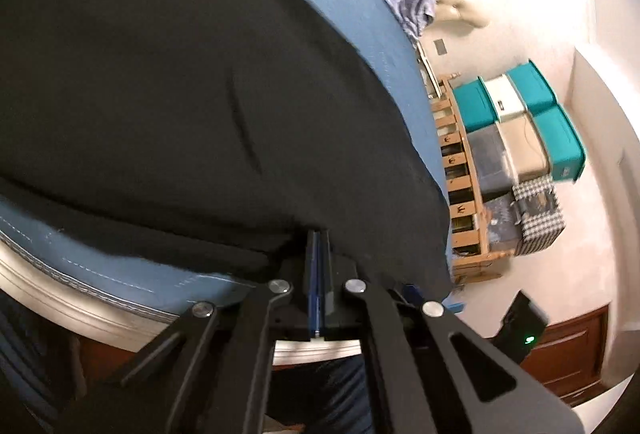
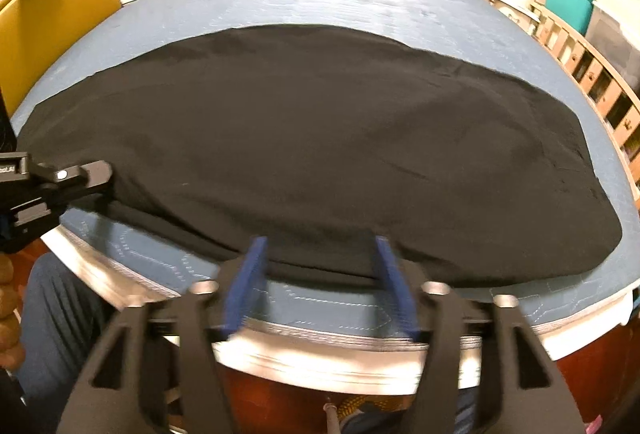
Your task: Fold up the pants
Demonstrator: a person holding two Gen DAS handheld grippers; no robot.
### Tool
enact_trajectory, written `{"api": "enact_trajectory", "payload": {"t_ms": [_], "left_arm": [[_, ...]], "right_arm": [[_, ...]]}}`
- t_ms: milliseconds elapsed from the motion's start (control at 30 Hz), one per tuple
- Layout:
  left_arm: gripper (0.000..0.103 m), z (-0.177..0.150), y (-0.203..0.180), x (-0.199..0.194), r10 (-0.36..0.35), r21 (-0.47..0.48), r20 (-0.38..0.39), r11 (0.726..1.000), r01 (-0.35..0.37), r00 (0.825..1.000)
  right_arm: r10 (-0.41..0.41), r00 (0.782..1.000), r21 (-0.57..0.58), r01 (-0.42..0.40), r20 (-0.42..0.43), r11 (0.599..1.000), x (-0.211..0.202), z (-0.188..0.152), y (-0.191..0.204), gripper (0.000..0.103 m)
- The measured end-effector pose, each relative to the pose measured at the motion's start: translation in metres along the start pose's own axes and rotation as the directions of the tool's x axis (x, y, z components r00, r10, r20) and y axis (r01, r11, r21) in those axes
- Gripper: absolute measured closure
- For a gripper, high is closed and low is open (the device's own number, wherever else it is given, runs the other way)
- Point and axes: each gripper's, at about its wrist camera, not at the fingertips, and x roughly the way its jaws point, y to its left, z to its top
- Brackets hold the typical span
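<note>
Pants (image 2: 320, 138) lie flat across the blue bed (image 2: 360, 6), along its near edge. Left gripper (image 1: 318, 246) pinched tight on the pants' near edge at one end. Right gripper (image 2: 320, 254) spread apart at the near hem, gripping nothing.

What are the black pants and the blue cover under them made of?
The black pants look like soft matte woven cloth: no shine, and shallow creases. Which fibre, I cannot tell. The blue cover looks like quilted fabric, with pale stitch lines across it and a grey bound edge.
</note>
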Motion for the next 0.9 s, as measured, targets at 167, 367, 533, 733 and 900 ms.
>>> {"api": "enact_trajectory", "payload": {"t_ms": [167,367,533,733,900], "left_arm": [[0.103,-0.009,-0.017,-0.007,0.001,0.042,0.024,0.999,-0.002,1.0],[0.041,-0.034,-0.06,-0.02,0.318,0.526,0.237,0.753,-0.396,0.918],[0.05,-0.053,-0.071,-0.005,0.379,0.671,0.324,0.554,-0.493,0.867],[0.05,-0.083,-0.071,0.007,0.369,0.74,0.451,0.355,-0.571,0.813],[0.05,-0.111,-0.076,0.03,0.352,0.767,0.569,0.099,-0.634,0.743]], "right_arm": [[-0.025,0.997,-0.119,0.034,0.073,0.992,-0.013,0.003,0.02,0.031],[-0.064,0.996,-0.293,0.079,0.06,0.953,0.015,-0.004,0.032,0.079],[-0.027,0.996,-0.27,0.048,0.08,0.962,0.005,0.005,0.028,0.094],[0.029,0.996,-0.237,-0.009,0.079,0.971,-0.003,0.01,0.014,0.097],[0.052,0.994,-0.205,-0.031,0.095,0.978,-0.014,0.016,0.012,0.097]]}}
